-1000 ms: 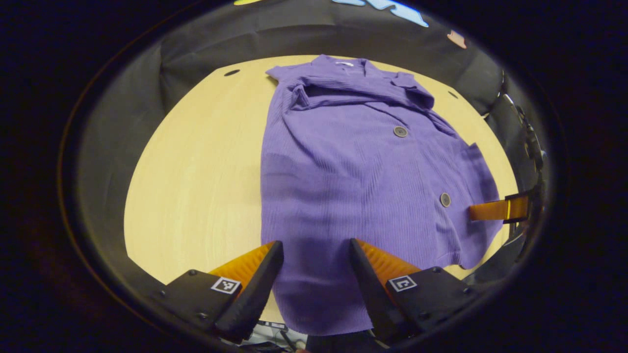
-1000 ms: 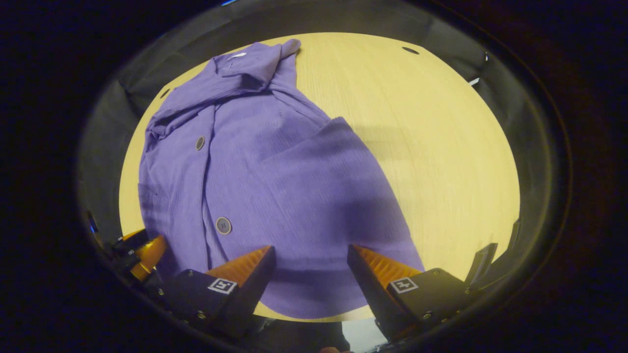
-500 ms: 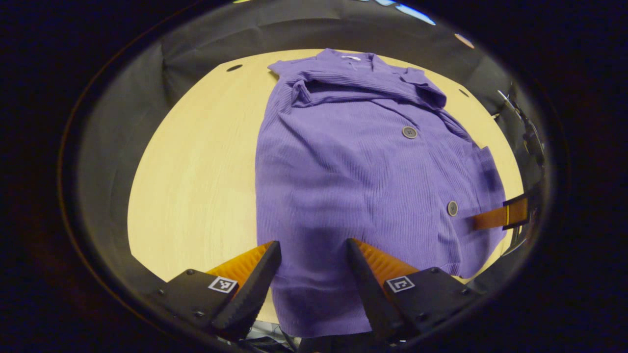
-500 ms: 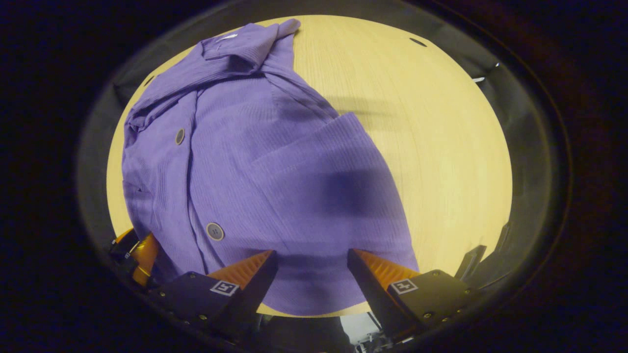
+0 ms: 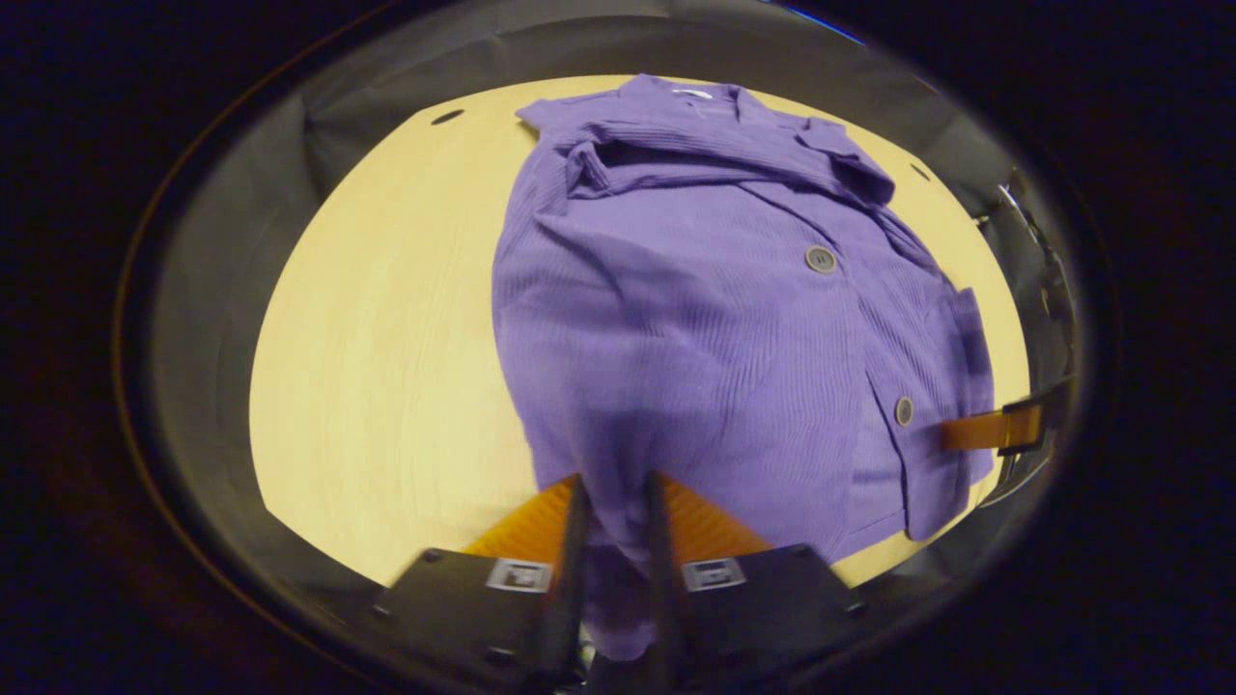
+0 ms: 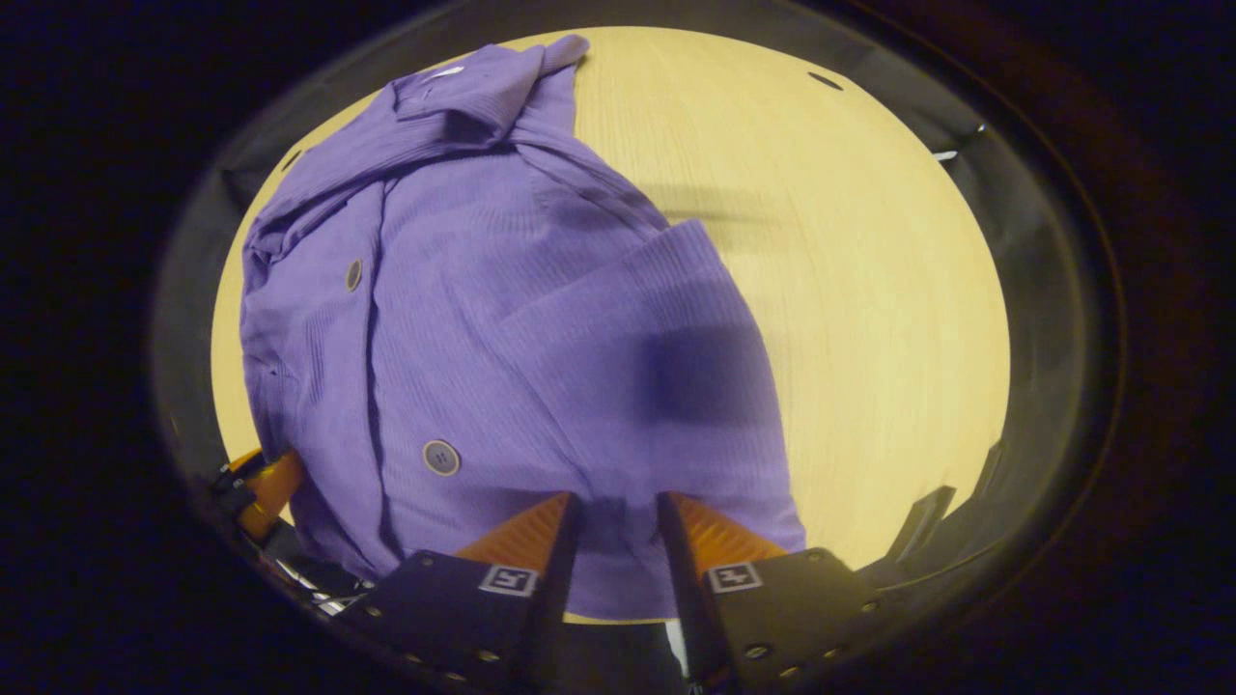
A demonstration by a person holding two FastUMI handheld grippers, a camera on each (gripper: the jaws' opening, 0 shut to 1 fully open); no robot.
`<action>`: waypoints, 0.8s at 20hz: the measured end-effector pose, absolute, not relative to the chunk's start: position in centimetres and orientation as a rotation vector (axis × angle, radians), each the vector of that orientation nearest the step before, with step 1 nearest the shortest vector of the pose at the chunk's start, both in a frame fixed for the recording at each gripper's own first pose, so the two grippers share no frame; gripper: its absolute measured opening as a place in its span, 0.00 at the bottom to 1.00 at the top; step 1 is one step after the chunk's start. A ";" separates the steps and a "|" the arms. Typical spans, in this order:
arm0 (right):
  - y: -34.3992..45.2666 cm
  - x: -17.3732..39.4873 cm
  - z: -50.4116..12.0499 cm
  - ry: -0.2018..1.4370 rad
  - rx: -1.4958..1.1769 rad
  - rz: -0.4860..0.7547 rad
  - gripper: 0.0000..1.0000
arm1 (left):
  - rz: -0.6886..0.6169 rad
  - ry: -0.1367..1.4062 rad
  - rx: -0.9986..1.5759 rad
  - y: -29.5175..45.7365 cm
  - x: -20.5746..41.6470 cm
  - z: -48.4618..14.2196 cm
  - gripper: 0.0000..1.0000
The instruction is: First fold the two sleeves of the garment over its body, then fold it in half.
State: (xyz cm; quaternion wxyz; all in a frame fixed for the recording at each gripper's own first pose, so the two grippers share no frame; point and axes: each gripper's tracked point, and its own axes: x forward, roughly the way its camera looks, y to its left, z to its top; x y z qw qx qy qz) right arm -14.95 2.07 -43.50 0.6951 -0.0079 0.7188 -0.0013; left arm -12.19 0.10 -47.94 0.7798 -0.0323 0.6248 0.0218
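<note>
Your left gripper (image 5: 612,502) pinches the purple shirt (image 5: 715,309) hem at 6 o'clock. Your right gripper (image 6: 618,516) looks nearly closed on it too. Lift unevenly and the folded sleeves slip open.

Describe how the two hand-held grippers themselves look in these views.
Both look alike. The left hand-held gripper has two wedge-shaped fingers with ribbed inner faces, on black blocks that each carry a small square black-and-white marker. The right hand-held gripper has the same ribbed fingers and a marker on each block, whose faces show small screws.
</note>
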 end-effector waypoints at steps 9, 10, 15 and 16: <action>2.7 -14.7 -43.0 1.485 0.213 -0.008 0.05 | 0.052 1.301 -0.093 0.1 -11.7 -47.4 0.07; 3.2 -14.4 -42.5 1.461 0.239 -0.018 0.05 | 0.054 1.307 -0.094 0.1 -11.5 -47.3 0.07; 5.7 -11.4 -39.1 1.402 0.370 0.006 0.05 | 0.046 1.254 -0.099 0.0 -8.8 -45.4 0.07; 5.9 -10.7 -38.4 1.389 0.379 0.016 0.05 | 0.044 1.243 -0.100 -0.1 -8.0 -45.1 0.07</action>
